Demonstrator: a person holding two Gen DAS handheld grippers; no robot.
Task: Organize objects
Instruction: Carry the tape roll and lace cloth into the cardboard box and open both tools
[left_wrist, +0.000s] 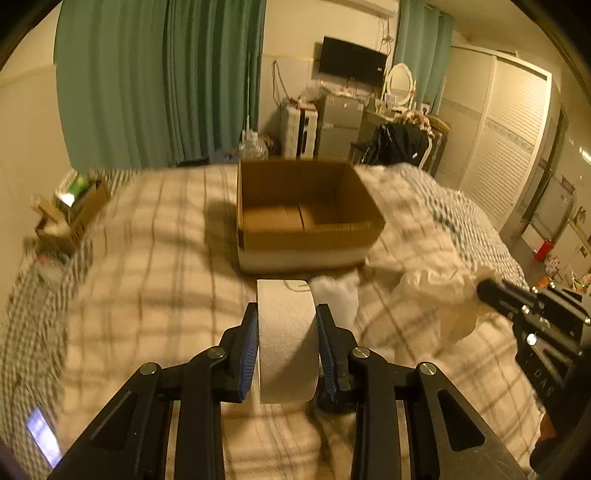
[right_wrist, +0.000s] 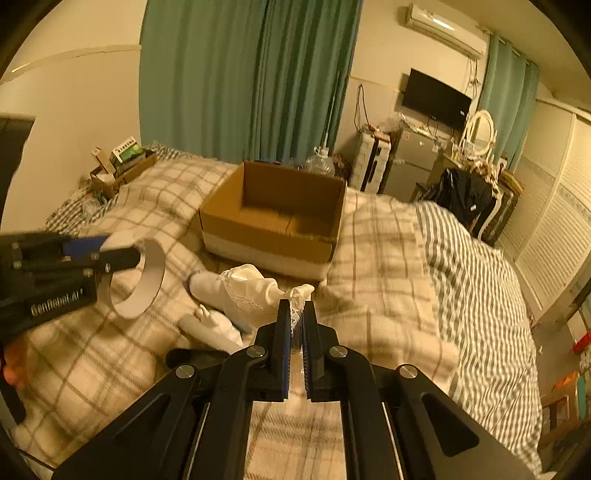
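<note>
Tape roll (left_wrist: 286, 339) between left fingers (left_wrist: 250, 343)

Both hand-held grippers holding things above the plaid bed

The right hand-held gripper (right_wrist: 294, 314) pinches the lace edge of a white garment (right_wrist: 247, 291) that trails onto the bed (right_wrist: 380, 258). At left, the left hand-held gripper (right_wrist: 122, 251) clamps a white tape roll (right_wrist: 142, 280) above the blanket. An open cardboard box (right_wrist: 273, 236) sits on the bed beyond them, and another white item (right_wrist: 210, 326) lies near the garment.
</note>
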